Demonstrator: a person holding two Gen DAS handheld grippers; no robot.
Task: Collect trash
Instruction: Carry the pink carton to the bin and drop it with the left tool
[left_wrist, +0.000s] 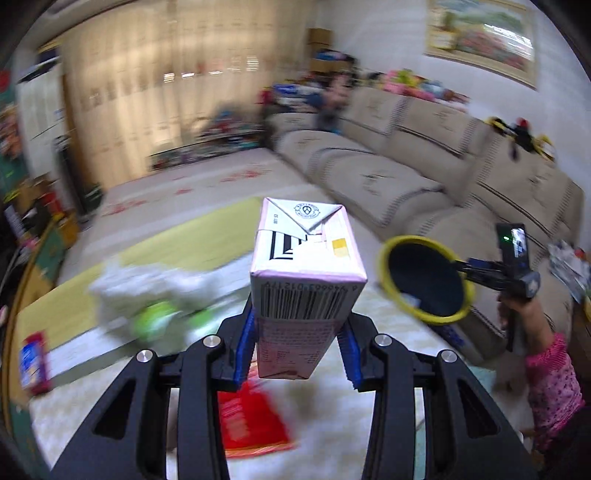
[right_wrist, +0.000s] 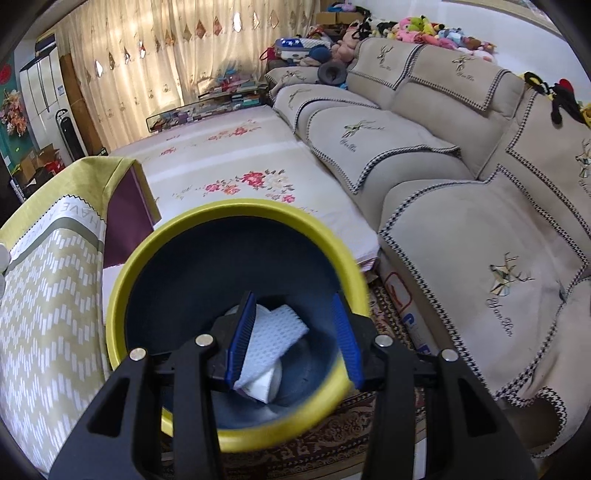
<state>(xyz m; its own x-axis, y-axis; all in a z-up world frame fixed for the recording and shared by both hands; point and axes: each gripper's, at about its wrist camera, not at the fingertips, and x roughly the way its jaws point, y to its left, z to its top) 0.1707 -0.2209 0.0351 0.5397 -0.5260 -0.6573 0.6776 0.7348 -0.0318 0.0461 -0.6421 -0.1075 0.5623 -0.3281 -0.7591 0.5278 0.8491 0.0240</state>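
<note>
My left gripper (left_wrist: 299, 354) is shut on a pink and white drink carton (left_wrist: 306, 273), which stands upright between the blue pads (left_wrist: 243, 347) above the table. To its right hangs a dark blue bin with a yellow rim (left_wrist: 424, 280), held at its rim by my right gripper (left_wrist: 476, 271). In the right wrist view my right gripper (right_wrist: 295, 332) grips the bin's wall (right_wrist: 236, 210), one pad (right_wrist: 242, 332) inside and the other at the rim. White crumpled paper (right_wrist: 273, 332) lies inside the bin.
On the table lie a blurred white and green wad (left_wrist: 155, 299), a red packet (left_wrist: 251, 421) and a snack packet (left_wrist: 33, 362). A beige sofa (right_wrist: 461, 221) runs along the right. A floral mat (right_wrist: 240, 173) and patterned carpet (right_wrist: 388, 314) cover the floor.
</note>
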